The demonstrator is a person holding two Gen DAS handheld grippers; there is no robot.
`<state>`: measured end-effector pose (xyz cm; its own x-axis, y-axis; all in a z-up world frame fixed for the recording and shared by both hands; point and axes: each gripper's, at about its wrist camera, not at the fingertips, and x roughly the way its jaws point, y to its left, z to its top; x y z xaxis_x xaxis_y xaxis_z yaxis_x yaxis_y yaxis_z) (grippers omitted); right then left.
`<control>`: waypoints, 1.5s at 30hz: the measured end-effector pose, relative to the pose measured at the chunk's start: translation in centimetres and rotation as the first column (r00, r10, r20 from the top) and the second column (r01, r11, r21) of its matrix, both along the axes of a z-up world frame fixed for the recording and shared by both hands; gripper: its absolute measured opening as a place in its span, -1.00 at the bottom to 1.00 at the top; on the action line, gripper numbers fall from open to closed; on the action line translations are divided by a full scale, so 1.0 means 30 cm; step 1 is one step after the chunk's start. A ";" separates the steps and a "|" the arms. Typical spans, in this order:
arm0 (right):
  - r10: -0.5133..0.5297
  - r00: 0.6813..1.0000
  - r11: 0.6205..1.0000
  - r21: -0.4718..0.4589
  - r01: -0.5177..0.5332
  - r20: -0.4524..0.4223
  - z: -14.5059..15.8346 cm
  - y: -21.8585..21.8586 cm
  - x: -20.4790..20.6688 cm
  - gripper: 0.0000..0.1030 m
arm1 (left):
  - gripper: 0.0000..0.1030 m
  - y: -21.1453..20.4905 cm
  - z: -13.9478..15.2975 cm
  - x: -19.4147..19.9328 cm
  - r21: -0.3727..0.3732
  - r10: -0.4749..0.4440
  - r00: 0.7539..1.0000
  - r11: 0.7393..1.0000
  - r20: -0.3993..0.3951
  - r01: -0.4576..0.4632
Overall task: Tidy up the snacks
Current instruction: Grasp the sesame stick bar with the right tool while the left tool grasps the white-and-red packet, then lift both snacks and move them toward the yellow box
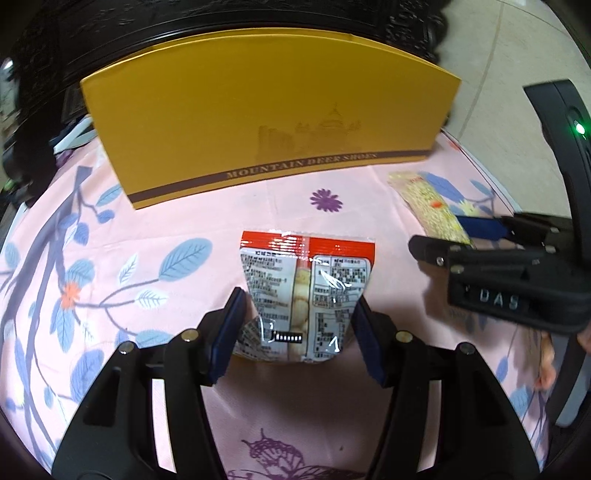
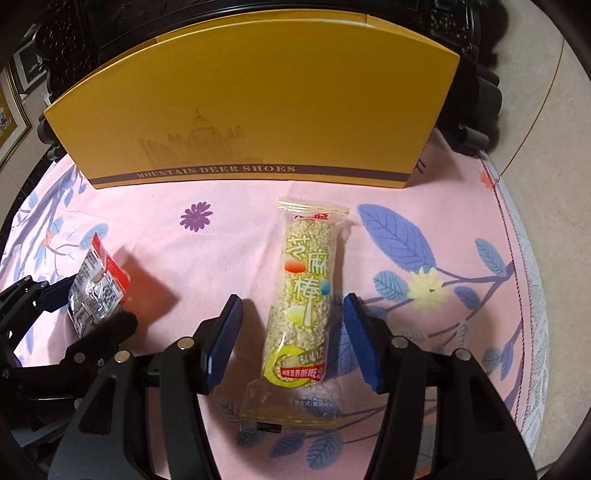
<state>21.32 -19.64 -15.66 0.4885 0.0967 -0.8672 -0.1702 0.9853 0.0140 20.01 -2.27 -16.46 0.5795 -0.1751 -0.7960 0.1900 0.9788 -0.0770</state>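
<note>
Left gripper (image 1: 299, 314) is being pinched on the red snack packet (image 1: 306, 291); right gripper (image 2: 291, 328) is being held spread around the sesame bar (image 2: 303, 295), mid-table, for boxing in the yellow shoebox (image 2: 258, 110).

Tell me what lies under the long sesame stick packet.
The long sesame stick packet lies flat on the pink floral tablecloth. Whatever the cloth covers beneath stays hidden.

A home living room.
A floral pink cloth (image 2: 207, 258) is covering the table, with carved dark furniture (image 2: 110, 33) and framed pictures (image 2: 11, 107) standing behind.
</note>
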 end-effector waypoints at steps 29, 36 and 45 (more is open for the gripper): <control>0.022 0.997 0.996 0.082 -0.027 0.070 0.068 0.010 -0.154 -0.43 | -0.25 -0.002 -0.002 -0.032 -0.019 0.109 0.993 0.994 0.035 -0.108; 0.022 0.997 0.996 0.090 -0.029 0.078 0.075 0.012 -0.156 -0.43 | -0.27 0.009 -0.002 -0.036 -0.029 0.114 0.993 0.993 0.029 -0.113; 0.023 0.996 0.994 0.106 -0.032 0.086 0.088 0.015 -0.170 -0.43 | -0.27 0.020 0.016 -0.039 -0.038 0.119 0.993 0.992 0.024 -0.118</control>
